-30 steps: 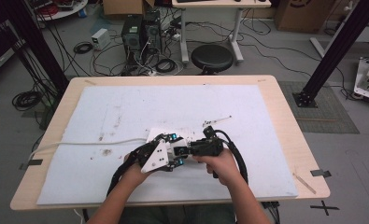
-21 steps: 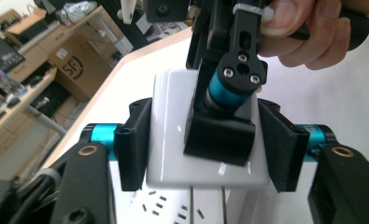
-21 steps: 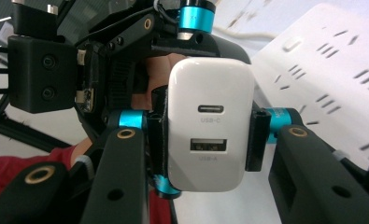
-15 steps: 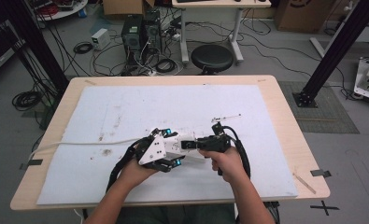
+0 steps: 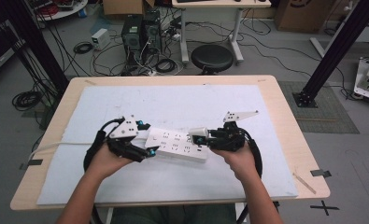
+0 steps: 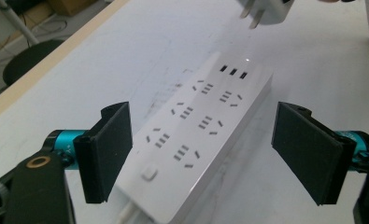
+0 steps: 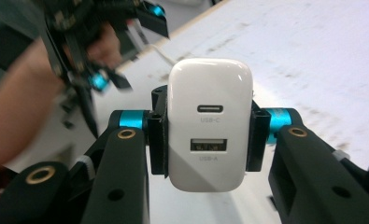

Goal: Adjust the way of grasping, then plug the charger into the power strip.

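Two forearms enter from the bottom of the high view, hands low centre, knuckles up, each gripping a tool that points inward toward the other.

Left tool [image 5: 150,151] sits left of centre in the high view. Its jaws have just been opening and now stand wide. In the left gripper view the two black pads flank the near end of the power strip [image 6: 201,135], one at lower left, one at lower right, both clear of it, nothing pressed between them.

Power strip [image 5: 177,144] lies flat on the white mat of the table [image 5: 275,84], centre of the high view, slightly angled, cord running off to the left edge.

Right tool [image 5: 198,138] sits right of centre in the high view, held about level. Jaws narrow, clamped on the white USB charger [image 7: 210,123]: in the right gripper view the pads press both its side faces, port face toward the camera. In the left gripper view the charger [image 6: 265,10] hangs at the top edge, prongs pointing down, above the strip's far end and clear of it.
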Available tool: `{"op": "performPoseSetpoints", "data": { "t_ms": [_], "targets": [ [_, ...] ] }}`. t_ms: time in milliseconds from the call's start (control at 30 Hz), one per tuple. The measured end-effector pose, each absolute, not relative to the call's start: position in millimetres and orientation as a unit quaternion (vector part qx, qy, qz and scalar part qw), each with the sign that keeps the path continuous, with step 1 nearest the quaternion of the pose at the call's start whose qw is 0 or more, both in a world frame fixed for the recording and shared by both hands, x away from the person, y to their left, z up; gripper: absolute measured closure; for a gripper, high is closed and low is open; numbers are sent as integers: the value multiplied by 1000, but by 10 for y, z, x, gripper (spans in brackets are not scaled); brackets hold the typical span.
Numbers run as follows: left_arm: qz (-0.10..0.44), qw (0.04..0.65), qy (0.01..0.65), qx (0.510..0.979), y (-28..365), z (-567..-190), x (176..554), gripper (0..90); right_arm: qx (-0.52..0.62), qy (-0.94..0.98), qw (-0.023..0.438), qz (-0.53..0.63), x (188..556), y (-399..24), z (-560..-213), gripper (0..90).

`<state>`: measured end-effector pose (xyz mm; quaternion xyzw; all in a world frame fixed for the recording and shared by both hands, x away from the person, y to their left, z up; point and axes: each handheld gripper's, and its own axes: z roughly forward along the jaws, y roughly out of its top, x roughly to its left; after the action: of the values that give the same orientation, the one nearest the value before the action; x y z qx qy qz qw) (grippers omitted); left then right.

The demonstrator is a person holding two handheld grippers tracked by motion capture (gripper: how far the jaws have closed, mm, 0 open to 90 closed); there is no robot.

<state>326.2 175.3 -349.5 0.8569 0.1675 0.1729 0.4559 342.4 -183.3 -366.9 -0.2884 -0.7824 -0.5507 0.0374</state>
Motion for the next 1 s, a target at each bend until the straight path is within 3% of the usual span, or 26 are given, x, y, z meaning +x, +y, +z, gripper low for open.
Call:
{"op": "performPoseSetpoints", "data": {
  "t_ms": [300, 767, 1000],
  "targets": [
    [161, 420, 208, 869, 2090, -3379, 3429, 204, -265, -812, -29, -519, 3395, -1891, -3456, 631],
    [157, 415, 231, 866, 2239, -3472, 3487, 204, -221, -844, -71, -483, 3469, -1815, -3408, 632],
    [155, 416, 235, 865, 2288, -3517, 3483, 204, -262, -856, -165, -414, 3493, -1657, -3335, 632]
  ]
}}
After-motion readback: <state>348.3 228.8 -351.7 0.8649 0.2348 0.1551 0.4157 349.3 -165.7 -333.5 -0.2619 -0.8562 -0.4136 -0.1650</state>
